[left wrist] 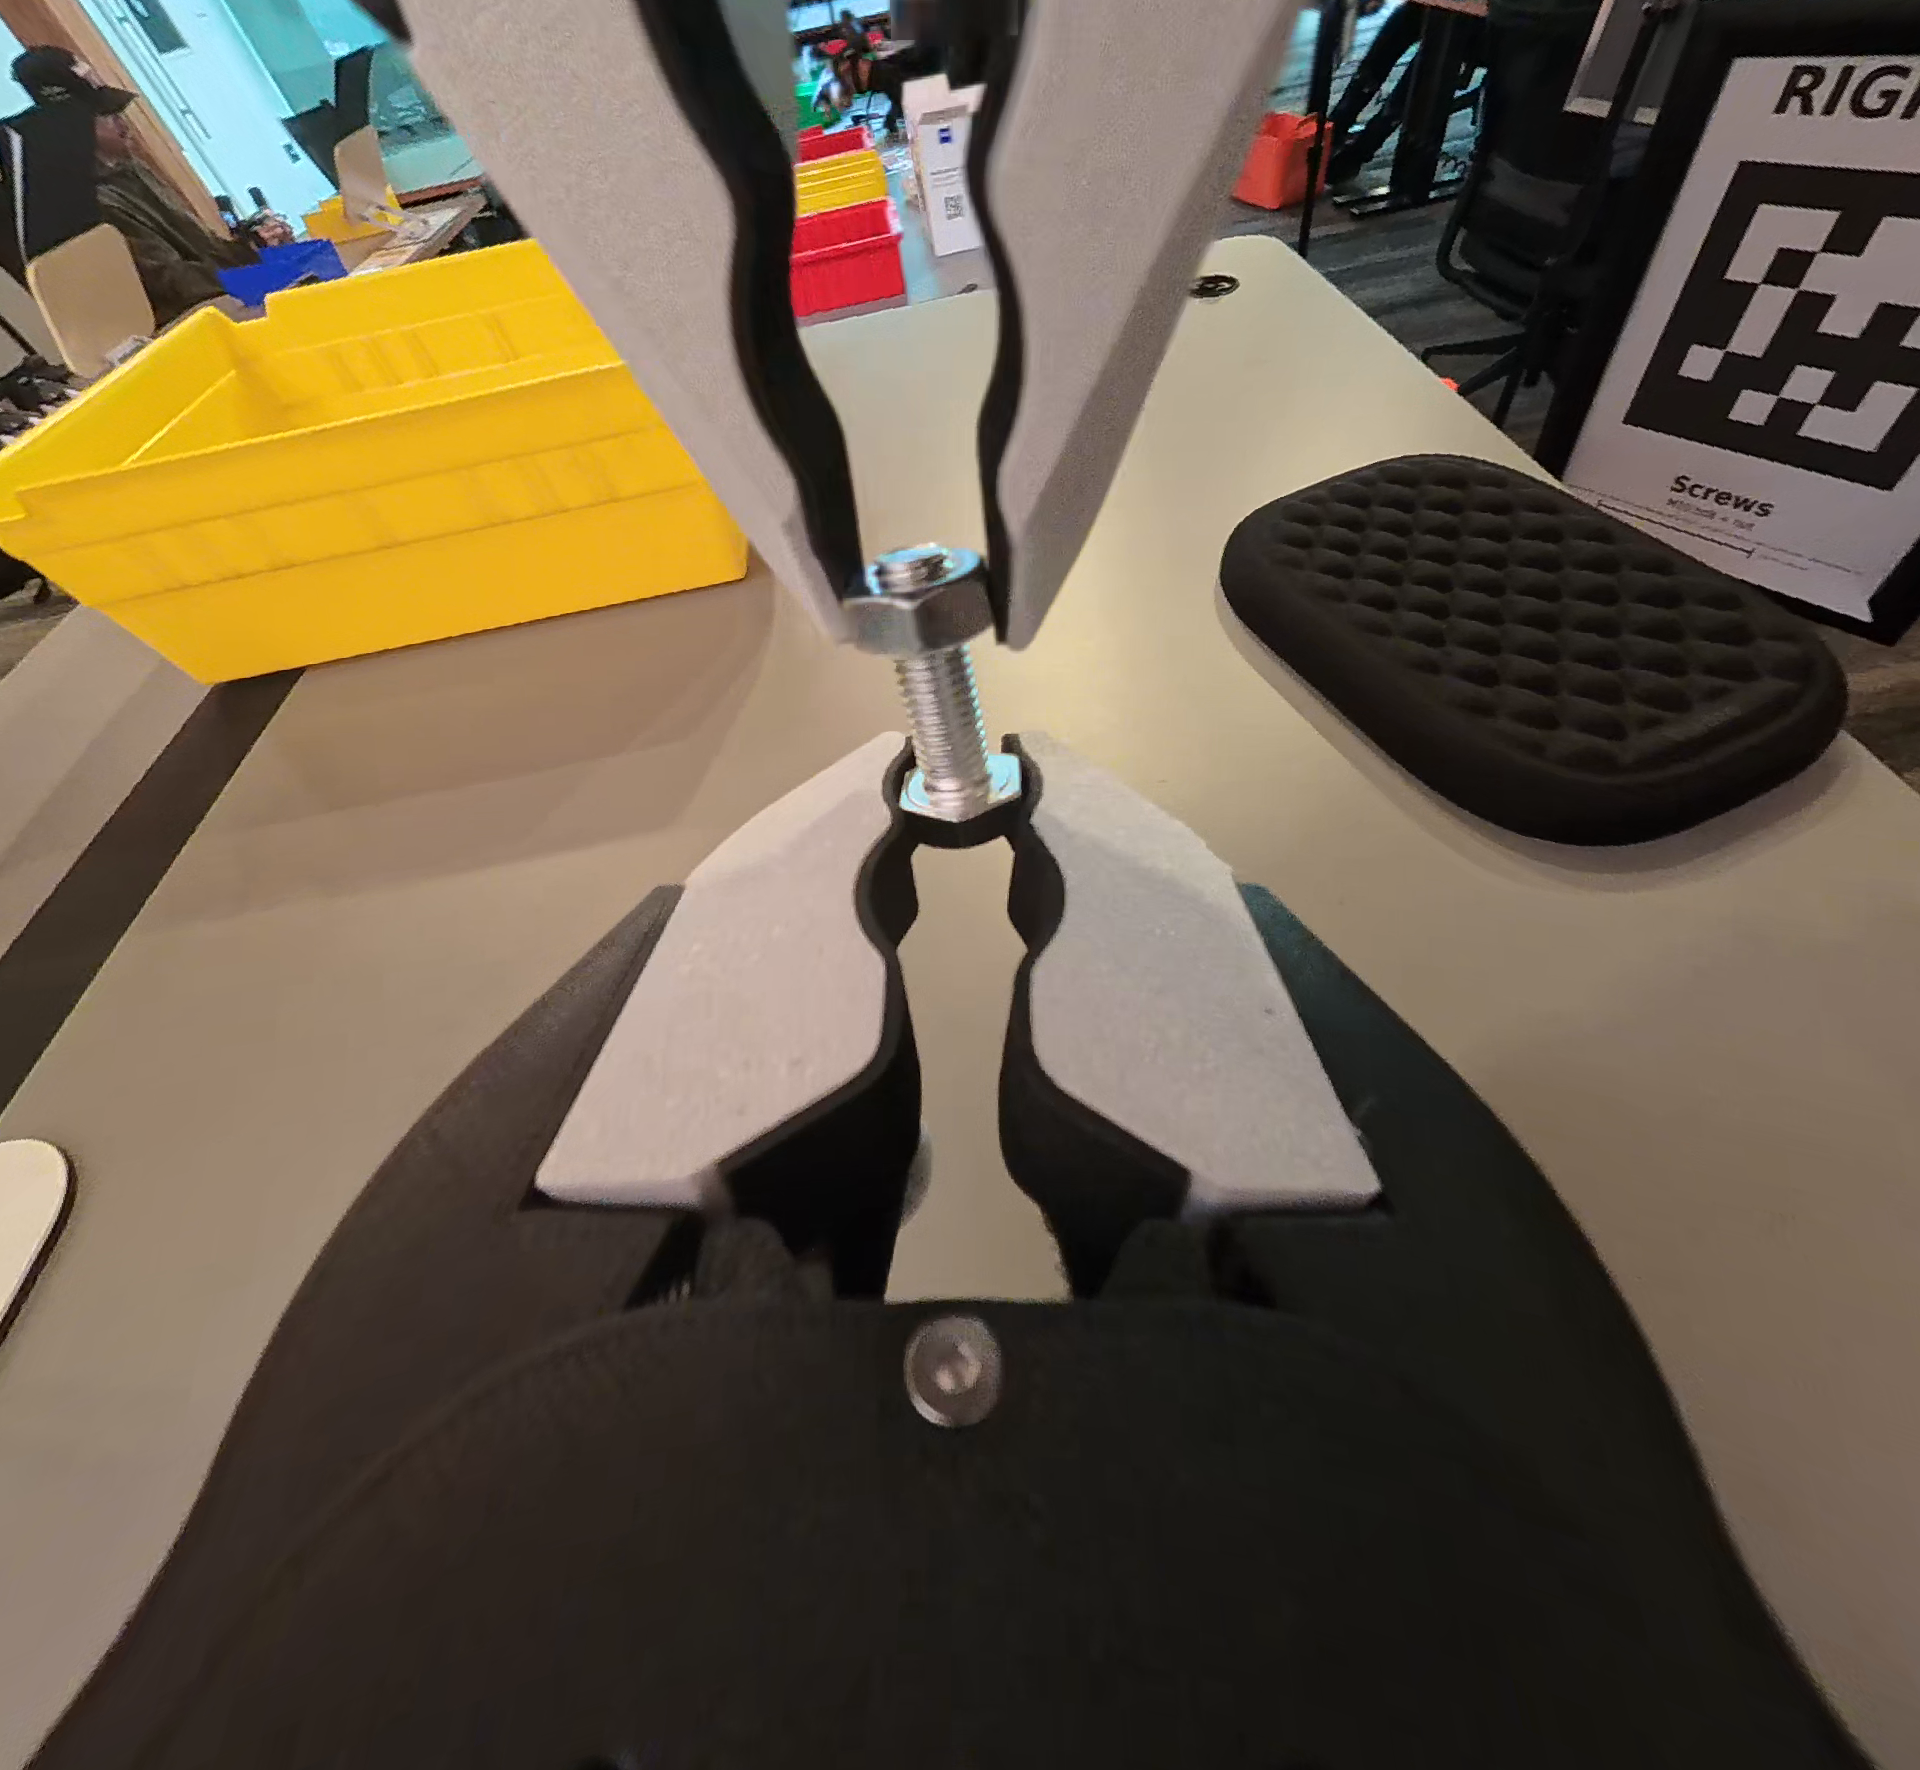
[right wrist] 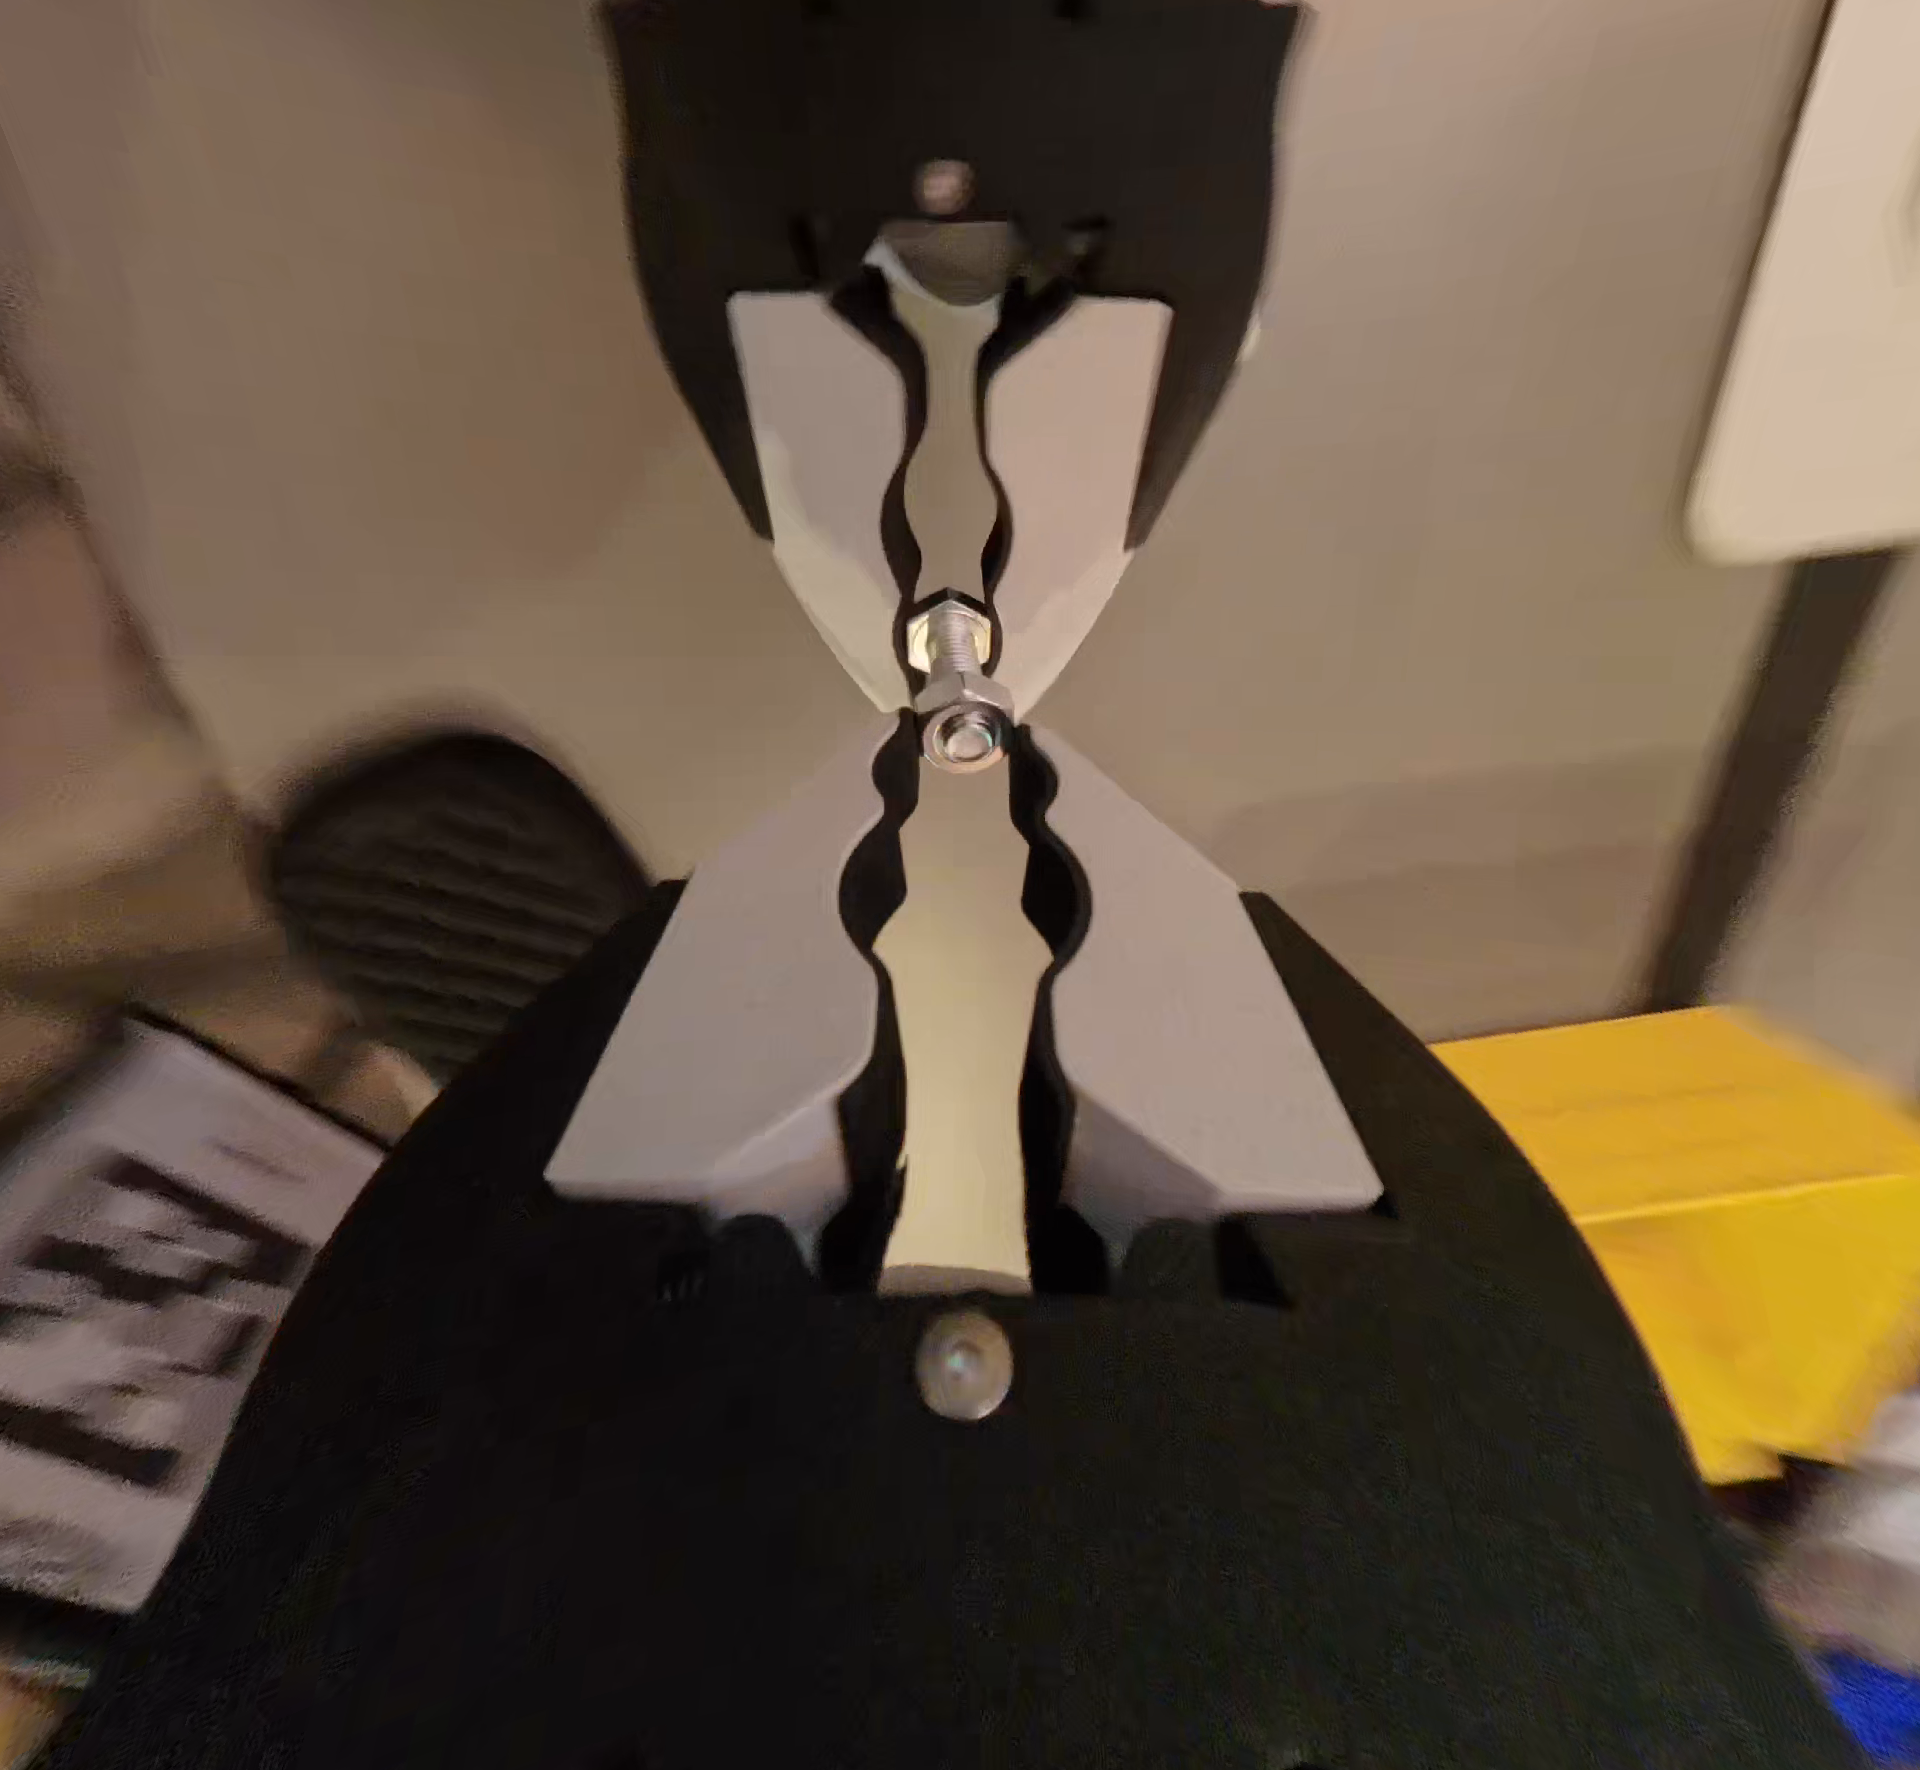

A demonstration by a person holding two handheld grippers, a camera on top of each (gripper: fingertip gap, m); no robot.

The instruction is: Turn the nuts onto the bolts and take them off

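Bolt (left wrist: 943,733), held upright above worktop (left wrist: 1195,889): left gripper (left wrist: 961,801) jaws clamped on its head, right gripper (left wrist: 920,608) jaws pinching nut (left wrist: 916,606) near thread's top end. Risk: tilted nut cross-threads, or drops once free of thread

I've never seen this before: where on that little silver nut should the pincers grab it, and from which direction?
Probably on two opposite flat faces of the nut, coming in square across the bolt. Flats give the pads something to bear on; corners would slip. The right gripper already pinches it so from above, while the left gripper clamps the bolt's hex head.
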